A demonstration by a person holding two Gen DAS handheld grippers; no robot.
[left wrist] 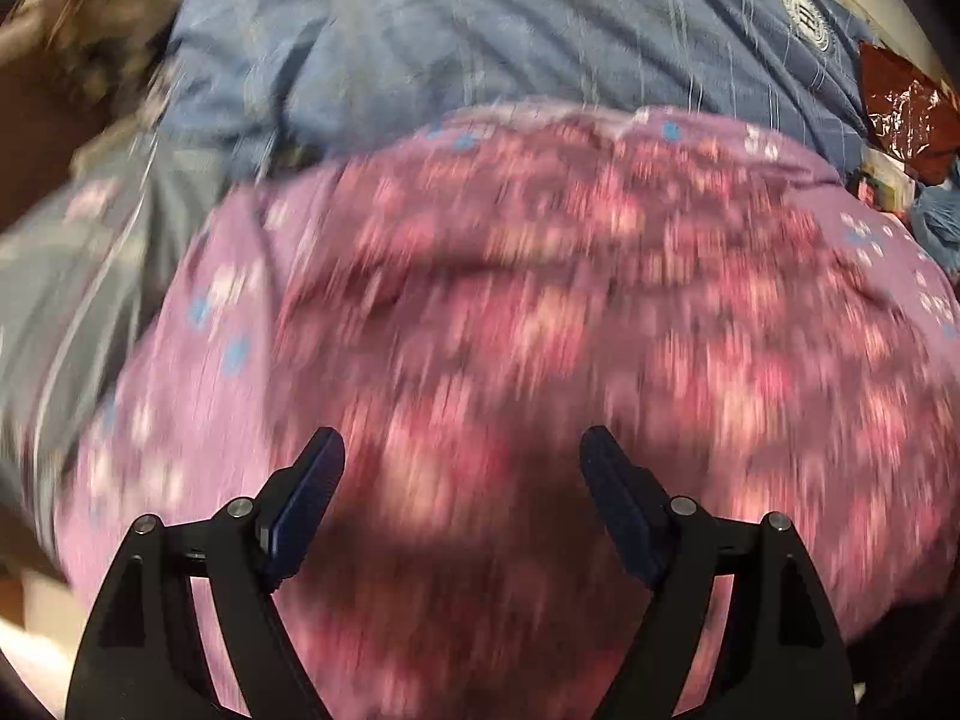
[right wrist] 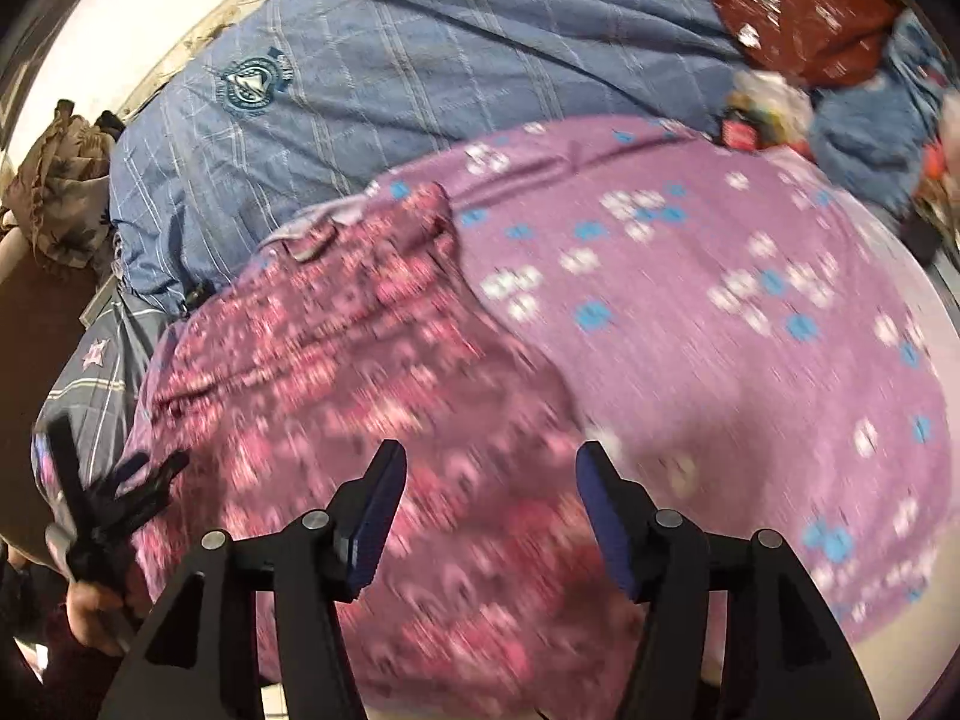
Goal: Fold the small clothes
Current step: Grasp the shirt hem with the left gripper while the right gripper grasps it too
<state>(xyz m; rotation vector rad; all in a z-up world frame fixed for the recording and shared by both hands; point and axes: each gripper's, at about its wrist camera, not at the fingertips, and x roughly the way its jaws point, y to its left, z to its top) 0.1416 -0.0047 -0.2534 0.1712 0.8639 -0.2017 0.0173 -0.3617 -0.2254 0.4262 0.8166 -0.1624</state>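
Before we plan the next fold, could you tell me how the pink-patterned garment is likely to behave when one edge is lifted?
The pink-patterned garment lies rumpled with soft creases, so it will probably droop rather than hold shape. It looks thin, so likely light. Resting on the purple sheet, it may drag that along.

left hand-held gripper [left wrist: 462, 450]: jaws wide apart, nothing between, pointing steeply down | right hand-held gripper [right wrist: 489, 468]: jaws apart, nothing between, pointing steeply down
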